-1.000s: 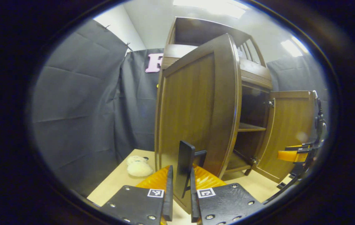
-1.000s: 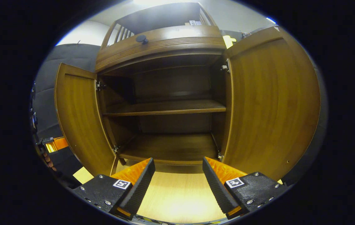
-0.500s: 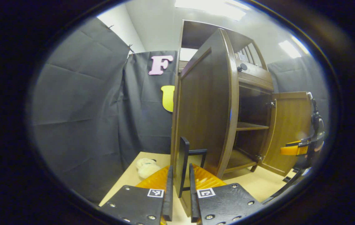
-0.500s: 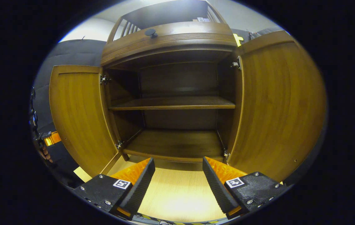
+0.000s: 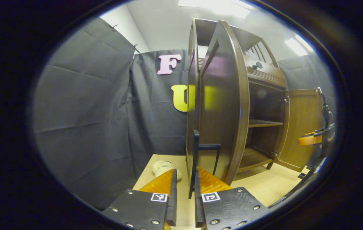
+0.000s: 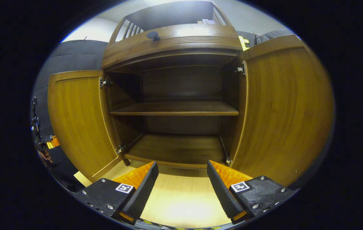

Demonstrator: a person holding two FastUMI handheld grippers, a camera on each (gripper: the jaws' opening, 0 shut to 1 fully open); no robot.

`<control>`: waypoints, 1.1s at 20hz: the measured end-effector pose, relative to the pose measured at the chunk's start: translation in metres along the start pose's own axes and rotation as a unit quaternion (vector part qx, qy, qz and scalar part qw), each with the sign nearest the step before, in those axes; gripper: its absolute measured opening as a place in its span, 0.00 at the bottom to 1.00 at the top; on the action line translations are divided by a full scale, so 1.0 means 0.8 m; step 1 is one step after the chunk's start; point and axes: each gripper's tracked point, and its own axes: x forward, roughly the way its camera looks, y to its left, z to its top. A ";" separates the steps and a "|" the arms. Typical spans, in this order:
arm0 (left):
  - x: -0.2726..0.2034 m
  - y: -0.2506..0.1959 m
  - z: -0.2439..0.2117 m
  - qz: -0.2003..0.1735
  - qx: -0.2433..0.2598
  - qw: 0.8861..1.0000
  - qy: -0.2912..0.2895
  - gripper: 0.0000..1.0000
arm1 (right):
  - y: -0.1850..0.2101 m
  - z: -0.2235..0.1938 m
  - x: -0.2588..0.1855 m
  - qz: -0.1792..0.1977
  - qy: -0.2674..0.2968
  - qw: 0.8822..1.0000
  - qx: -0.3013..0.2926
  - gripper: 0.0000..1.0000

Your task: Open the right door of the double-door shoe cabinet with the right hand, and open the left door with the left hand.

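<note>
The brown wooden shoe cabinet (image 6: 175, 41) stands with both doors swung out. In the right gripper view the left door (image 6: 79, 121) and the right door (image 6: 283, 108) frame a bare shelf (image 6: 175, 108). My right gripper (image 6: 181, 182) hovers open in front of the cabinet floor, holding nothing. In the left gripper view the left door (image 5: 223, 111) is seen almost edge on. Its black bar handle (image 5: 195, 153) runs down between my fingers, and my left gripper (image 5: 184, 191) is shut on it. The right door (image 5: 301, 127) shows beyond, with the right gripper (image 5: 312, 140) beside it.
A cream plush toy (image 5: 162, 167) lies on the light wooden table (image 5: 264, 185) to the left of the cabinet, near the black cloth wall. A dark knob (image 6: 153, 35) sits on the drawer front above the doors. A hand (image 6: 44, 155) shows behind the left door.
The left door has swung further out with my left gripper on its handle, turning from a broad face to nearly edge on. The right gripper has hardly moved.
</note>
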 end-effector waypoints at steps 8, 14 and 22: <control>-0.014 0.015 0.000 0.084 -0.043 0.995 0.003 0.31 | -0.039 0.024 -0.013 -0.004 -0.032 0.999 0.001 0.93; -0.016 0.015 0.023 0.128 -0.057 0.990 -0.031 0.31 | -0.062 0.028 -0.057 0.006 -0.039 0.999 -0.005 0.93; -0.011 -0.021 0.047 0.076 -0.016 0.995 -0.065 0.22 | -0.074 0.030 -0.130 0.049 -0.059 0.996 -0.043 0.95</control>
